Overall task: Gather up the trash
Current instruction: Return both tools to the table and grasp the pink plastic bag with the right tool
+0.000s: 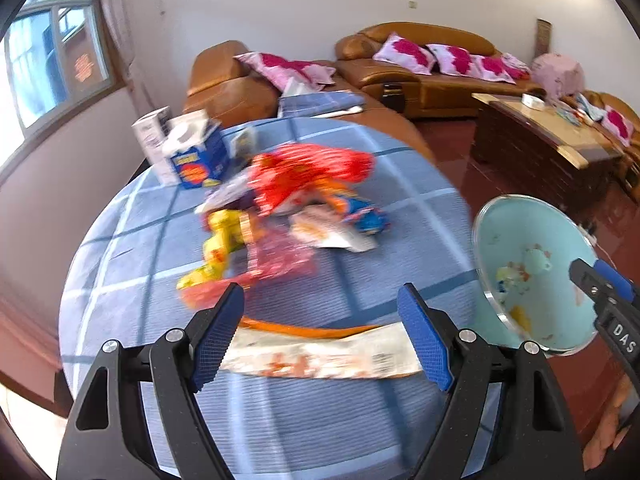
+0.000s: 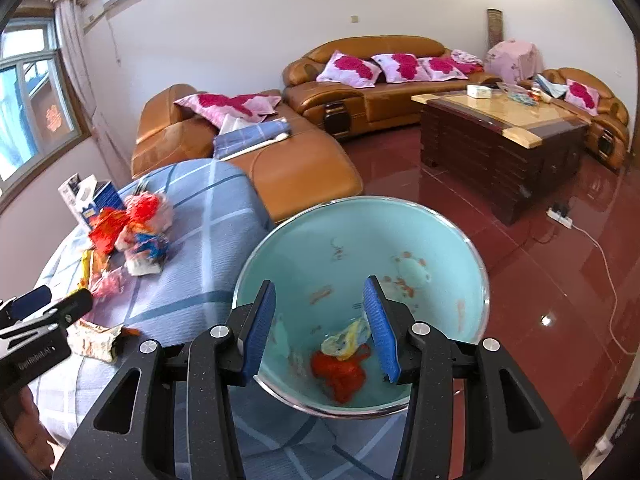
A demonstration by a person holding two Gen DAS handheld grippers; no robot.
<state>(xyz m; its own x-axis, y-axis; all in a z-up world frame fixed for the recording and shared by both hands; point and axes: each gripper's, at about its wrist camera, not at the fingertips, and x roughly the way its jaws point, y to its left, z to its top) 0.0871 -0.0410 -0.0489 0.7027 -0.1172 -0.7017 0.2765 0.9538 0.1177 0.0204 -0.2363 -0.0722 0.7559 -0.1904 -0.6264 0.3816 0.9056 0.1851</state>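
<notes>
The left tongs (image 1: 322, 334) stand wide and empty over a flat wrapper (image 1: 320, 354) at the lower middle of the checked blue surface (image 1: 132, 232). More wrappers (image 1: 296, 196) pile at centre. The right tongs (image 2: 320, 328) grip the rim of a pale blue bin (image 2: 400, 240) holding crumpled trash (image 2: 340, 368).

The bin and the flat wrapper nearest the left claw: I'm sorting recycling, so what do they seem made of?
Bin: probably glossy enamelled or painted metal; pale turquoise inside with printed motifs and a shiny silvery rim, though plastic is possible. Flat wrapper: thin printed plastic or foil-lined film, judging by its creases and sheen; which one I cannot tell.
</notes>
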